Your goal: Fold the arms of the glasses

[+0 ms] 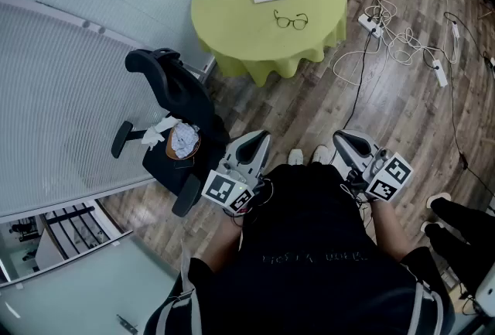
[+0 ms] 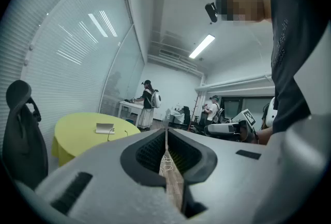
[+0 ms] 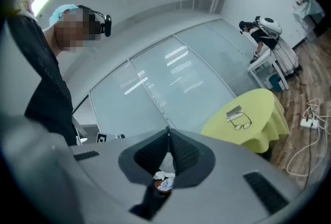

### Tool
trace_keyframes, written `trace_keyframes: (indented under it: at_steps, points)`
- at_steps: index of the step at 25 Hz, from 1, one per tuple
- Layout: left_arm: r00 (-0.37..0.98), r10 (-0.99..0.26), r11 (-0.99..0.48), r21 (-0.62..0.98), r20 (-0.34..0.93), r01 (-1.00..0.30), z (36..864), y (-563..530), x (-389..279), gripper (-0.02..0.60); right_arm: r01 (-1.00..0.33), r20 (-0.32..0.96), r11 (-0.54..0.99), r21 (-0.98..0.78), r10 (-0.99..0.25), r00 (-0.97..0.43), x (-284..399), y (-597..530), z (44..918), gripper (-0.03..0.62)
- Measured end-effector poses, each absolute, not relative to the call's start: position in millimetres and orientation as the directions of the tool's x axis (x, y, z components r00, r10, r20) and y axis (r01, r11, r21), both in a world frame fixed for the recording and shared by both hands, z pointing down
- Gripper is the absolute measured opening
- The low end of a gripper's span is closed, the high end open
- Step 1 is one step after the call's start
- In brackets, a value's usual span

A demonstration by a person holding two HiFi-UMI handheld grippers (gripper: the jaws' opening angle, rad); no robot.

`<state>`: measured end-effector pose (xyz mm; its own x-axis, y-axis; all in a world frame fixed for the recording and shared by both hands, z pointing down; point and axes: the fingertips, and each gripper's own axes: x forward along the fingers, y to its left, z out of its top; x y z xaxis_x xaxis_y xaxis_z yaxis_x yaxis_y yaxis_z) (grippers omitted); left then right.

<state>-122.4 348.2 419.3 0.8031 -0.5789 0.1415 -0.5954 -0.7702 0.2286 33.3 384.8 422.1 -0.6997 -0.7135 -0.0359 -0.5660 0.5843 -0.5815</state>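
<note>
Wooden floor (image 1: 309, 105) underfoot; left claw (image 1: 259, 141) and right claw (image 1: 346, 140) hang at the waist, both clenched on nothing. Well ahead, the glasses (image 1: 291, 19) lie on the round yellow bench (image 1: 232, 1), arms seemingly unfolded. Folding not yet begun; approach first.

— How are the grippers held?
— Low and close against the torso (image 1: 309, 248); the left gripper (image 1: 259, 141) and the right gripper (image 1: 346, 140) both point forward, set apart, marker cubes (image 1: 230, 190) nearest the body.
— And the jaws?
— The left pair is pressed together with nothing between; the right pair is the same; both forearms (image 1: 384, 227) are tucked in at the person's sides.
</note>
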Motion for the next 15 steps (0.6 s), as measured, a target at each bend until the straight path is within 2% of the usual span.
trace_keyframes:
  at_steps: [5,15]
  points:
    - [0.836,-0.537,-0.819,0.169,0.114,-0.549,402,345,-107,0.028,-0.617,-0.013,0.615,-0.49,-0.713,-0.701,22,391,406,0.031]
    - [0.836,-0.543,-0.831,0.092,0.08,-0.549,391,356,-98,0.028,-0.655,-0.008,0.686,-0.318,-0.692,-0.722,12,393,394,0.032]
